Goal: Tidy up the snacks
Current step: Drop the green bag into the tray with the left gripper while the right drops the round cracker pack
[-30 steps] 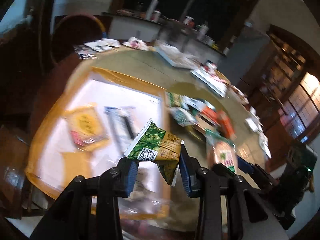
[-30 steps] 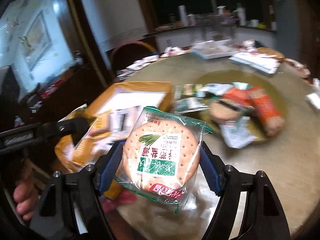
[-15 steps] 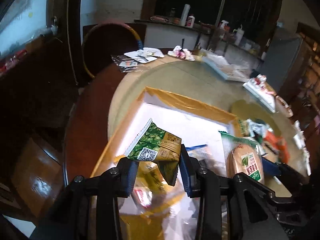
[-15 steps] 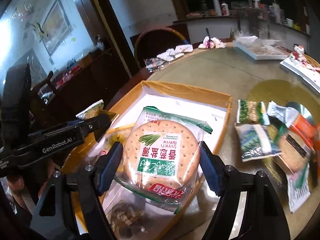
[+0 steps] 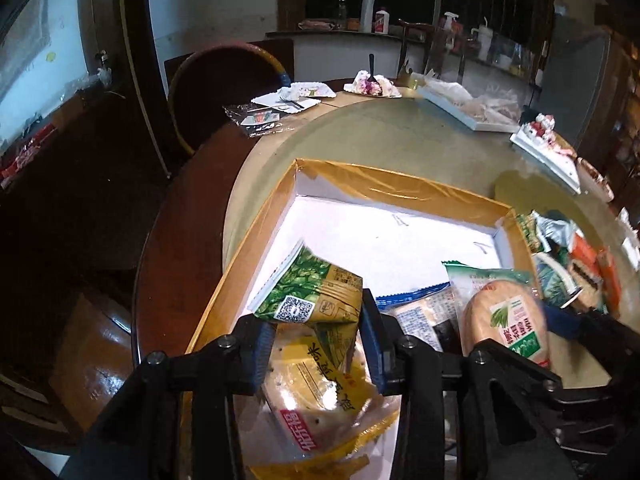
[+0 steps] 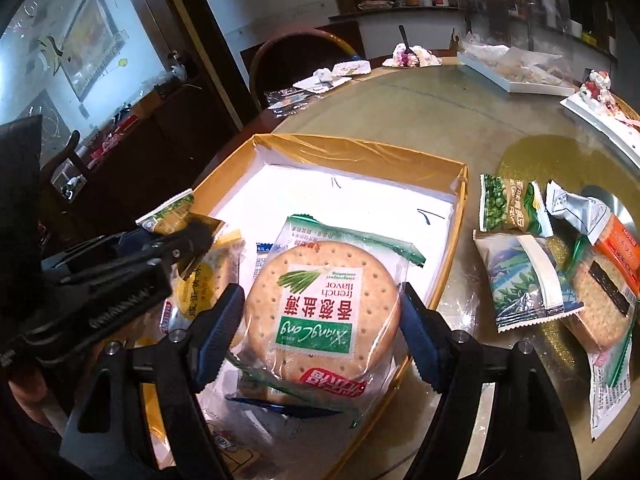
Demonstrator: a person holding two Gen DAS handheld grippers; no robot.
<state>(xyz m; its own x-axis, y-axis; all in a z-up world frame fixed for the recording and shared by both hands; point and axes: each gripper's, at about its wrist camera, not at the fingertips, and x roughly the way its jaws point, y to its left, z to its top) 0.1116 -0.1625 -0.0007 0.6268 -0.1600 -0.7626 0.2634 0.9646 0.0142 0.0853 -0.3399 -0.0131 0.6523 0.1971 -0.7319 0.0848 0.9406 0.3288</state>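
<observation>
A yellow-rimmed box [image 5: 400, 188] with a white floor lies on the round table. My left gripper [image 5: 316, 332] hangs over its near left corner. Its jaws are opening, with a green pea packet [image 5: 308, 294] tilted between the pads and still touching them. Under it lies a yellow cracker pack [image 5: 312, 392]. My right gripper [image 6: 320, 320] stands wide, shut on a round green-labelled cracker pack [image 6: 320, 288] low over the box's near right part. That pack [image 5: 504, 316] also shows at the right of the left wrist view. The box [image 6: 460, 208] holds several packs.
Loose snacks lie right of the box: a green pea packet [image 6: 508, 208], a leafy packet [image 6: 524, 280], an orange pack [image 6: 616, 248], a seaweed cracker [image 6: 600, 300]. Cake plates [image 6: 412, 56] and a white tray [image 6: 516, 76] sit at the table's far side. A chair [image 5: 228, 76] stands beyond.
Both grippers swung left from the snack pile to above the box and sank closer to it, carrying their packs. The left jaws have spread a little and the pea packet has tilted.
</observation>
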